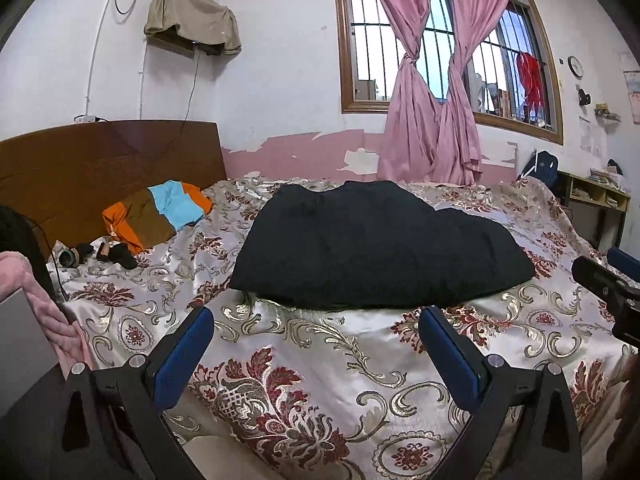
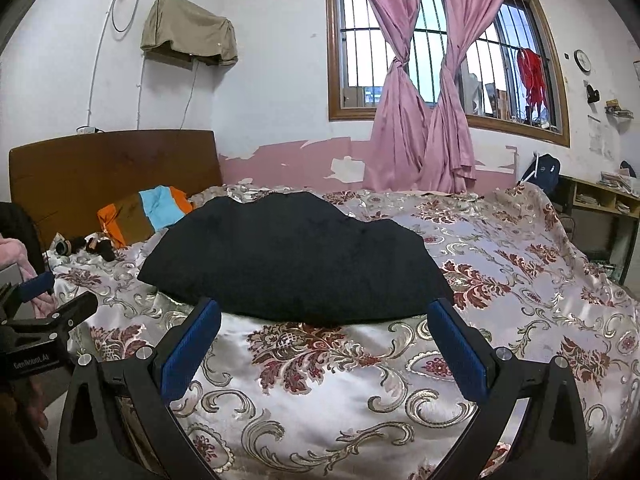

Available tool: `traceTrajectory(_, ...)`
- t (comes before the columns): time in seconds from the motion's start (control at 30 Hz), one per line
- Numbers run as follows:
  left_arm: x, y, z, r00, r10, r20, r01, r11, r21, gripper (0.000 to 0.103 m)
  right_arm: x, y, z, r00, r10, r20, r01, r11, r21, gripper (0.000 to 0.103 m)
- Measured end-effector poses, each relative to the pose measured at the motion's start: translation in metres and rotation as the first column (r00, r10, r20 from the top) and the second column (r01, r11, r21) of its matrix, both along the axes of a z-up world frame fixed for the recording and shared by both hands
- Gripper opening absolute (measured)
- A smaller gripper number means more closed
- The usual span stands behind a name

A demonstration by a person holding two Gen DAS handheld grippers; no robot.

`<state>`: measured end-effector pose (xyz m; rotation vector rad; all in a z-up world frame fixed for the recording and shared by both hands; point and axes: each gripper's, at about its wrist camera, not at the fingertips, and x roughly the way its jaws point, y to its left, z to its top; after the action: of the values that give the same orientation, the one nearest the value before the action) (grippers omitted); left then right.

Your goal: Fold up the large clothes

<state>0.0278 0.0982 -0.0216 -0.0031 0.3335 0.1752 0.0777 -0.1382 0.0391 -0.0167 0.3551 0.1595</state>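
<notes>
Blue pads (image 1: 184,356) of the left gripper (image 1: 316,316) are nearest in the left wrist view; its two fingers stand wide apart and hold nothing, above the shiny flowered bedspread (image 1: 320,384). Just past the fingertips lies the black garment (image 1: 372,248), folded into a thick, wide bundle in the middle of the bed, with its near edge rounded and its top a little wavy. At the right edge of this view part of the right gripper is seen from the side. In the right wrist view the right gripper (image 2: 324,312) is also spread wide and empty, and the black garment (image 2: 296,256) lies just beyond its fingertips; whether they touch the cloth I cannot tell. Near the brown headboard (image 2: 112,168) rests a pillow (image 2: 144,212) in orange, brown and light blue stripes. Pink curtains (image 2: 420,120), knotted in the middle, hang before the barred window (image 2: 360,52).
</notes>
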Motion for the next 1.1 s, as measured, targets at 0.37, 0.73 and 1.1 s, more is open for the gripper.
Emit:
traceTrajectory(0.37, 0.0001, -0.0006, -0.0004, 1.000, 0.000, 0.002, 0.000, 1.000, 0.000, 0.103, 0.0013, 0.0010, -0.0021, 1.000, 0.002, -0.006, -0.002, 1.000, -0.001, 0.101)
traceTrajectory(0.73, 0.0000, -0.0003, 0.0000, 1.000, 0.001, 0.003, -0.001, 1.000, 0.002, 0.103, 0.0013, 0.0017, -0.0028, 1.000, 0.003, -0.007, -0.003, 1.000, -0.001, 0.102)
traceTrajectory(1.1, -0.0005, 0.0000, 0.0005, 1.000, 0.001, 0.006, -0.001, 1.000, 0.001, 0.103, 0.0012, 0.0018, -0.0026, 1.000, 0.002, -0.005, -0.002, 1.000, 0.001, 0.101)
